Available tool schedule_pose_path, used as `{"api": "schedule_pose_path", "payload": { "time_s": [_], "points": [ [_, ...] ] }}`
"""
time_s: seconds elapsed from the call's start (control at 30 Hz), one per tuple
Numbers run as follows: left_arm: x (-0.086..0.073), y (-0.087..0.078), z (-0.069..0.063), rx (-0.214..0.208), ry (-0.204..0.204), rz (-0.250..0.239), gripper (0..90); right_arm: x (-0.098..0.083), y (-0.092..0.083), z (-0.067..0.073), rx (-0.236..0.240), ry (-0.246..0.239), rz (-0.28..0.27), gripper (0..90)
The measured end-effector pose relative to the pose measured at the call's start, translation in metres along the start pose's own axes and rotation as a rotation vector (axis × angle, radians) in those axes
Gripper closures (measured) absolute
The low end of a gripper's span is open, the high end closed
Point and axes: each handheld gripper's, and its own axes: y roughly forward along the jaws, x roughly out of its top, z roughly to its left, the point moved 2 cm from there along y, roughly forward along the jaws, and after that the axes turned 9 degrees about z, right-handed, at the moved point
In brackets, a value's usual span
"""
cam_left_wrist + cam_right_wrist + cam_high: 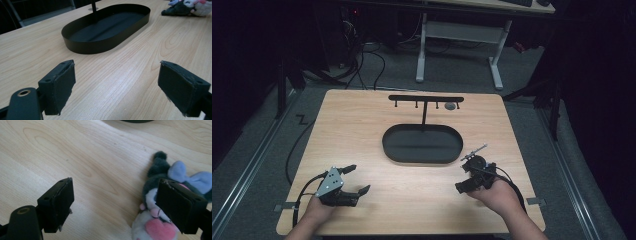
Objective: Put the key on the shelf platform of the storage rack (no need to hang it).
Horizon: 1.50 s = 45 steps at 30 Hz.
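We see the left gripper (pixel 358 179) low over the wooden table (pixel 362 125) at seven o'clock, jaws spread wide with bare wood between them. The right gripper (pixel 113 202) at four o'clock is also spread open — a plush toy (pixel 160 195) lies beside one jaw. The black oval tray (pixel 422 144) sits mid-table.

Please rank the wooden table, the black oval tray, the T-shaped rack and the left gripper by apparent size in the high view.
1. Wooden table
2. Black oval tray
3. T-shaped rack and left gripper: they look much alike, and the gripper is nearer the camera, so I would not rank them.
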Motion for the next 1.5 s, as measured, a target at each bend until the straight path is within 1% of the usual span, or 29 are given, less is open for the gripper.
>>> {"api": "schedule_pose_path", "payload": {
  "time_s": [0.1, 0.17, 0.33, 0.4, 0.53, 0.6, 0.67, 0.73, 0.83, 0.97, 1.13, 1.2, 1.33, 1.4, 1.47, 1.5],
  "points": [
    [0.000, -0.001, 0.000, 0.001, -0.002, -0.002, 15.4, -0.001, -0.004, -0.006, -0.003, 0.013, -0.006, 15.5],
    [0.000, -0.001, 0.000, 0.000, -0.002, -0.004, 15.4, -0.002, -0.007, -0.010, 0.000, 0.030, -0.005, 16.5],
    [0.000, -0.001, 0.000, 0.001, -0.002, -0.006, 15.4, -0.007, -0.010, -0.021, -0.011, 0.050, -0.002, 17.1],
    [0.000, -0.001, 0.000, 0.001, -0.003, -0.005, 15.4, -0.010, -0.010, -0.026, -0.015, 0.075, -0.006, 17.1],
    [0.000, -0.001, 0.000, 0.000, -0.003, -0.003, 15.4, -0.016, -0.010, -0.036, -0.030, 0.108, -0.011, 16.1],
    [0.000, -0.001, 0.000, -0.002, -0.003, -0.001, 15.4, -0.020, -0.009, -0.041, -0.025, 0.125, -0.018, 14.4],
    [0.000, -0.001, 0.000, -0.001, -0.004, -0.001, 15.4, -0.024, -0.009, -0.047, -0.028, 0.164, -0.017, 12.5],
    [0.000, -0.001, 0.000, -0.001, -0.003, -0.001, 15.4, -0.027, -0.007, -0.052, -0.038, 0.190, -0.010, 9.5],
    [0.000, -0.001, 0.000, -0.001, -0.003, -0.002, 15.4, -0.031, -0.005, -0.058, -0.024, 0.229, -0.003, 9.9],
    [0.000, -0.001, 0.000, -0.001, -0.005, -0.001, 15.4, -0.038, 0.005, -0.057, -0.009, 0.233, 0.037, 10.0],
    [0.000, -0.001, -0.001, 0.003, 0.007, 0.002, 15.4, -0.044, 0.020, -0.054, 0.004, 0.230, 0.058, 10.6],
    [-0.001, -0.001, 0.000, 0.003, 0.005, 0.000, 15.4, -0.046, 0.024, -0.052, 0.011, 0.228, 0.064, 11.0],
    [0.000, -0.001, 0.000, 0.000, -0.001, 0.003, 15.4, -0.049, 0.032, -0.049, 0.019, 0.230, 0.076, 14.3],
    [0.000, -0.001, 0.000, 0.000, 0.004, 0.003, 15.4, -0.050, 0.035, -0.049, 0.014, 0.230, 0.100, 16.4],
    [0.000, 0.000, -0.001, 0.003, 0.004, 0.002, 15.4, -0.050, 0.038, -0.050, 0.003, 0.234, 0.100, 21.0],
    [0.000, 0.000, 0.000, 0.002, 0.003, 0.002, 15.4, -0.050, 0.038, -0.049, 0.008, 0.237, 0.095, 24.1]
  ]
}}
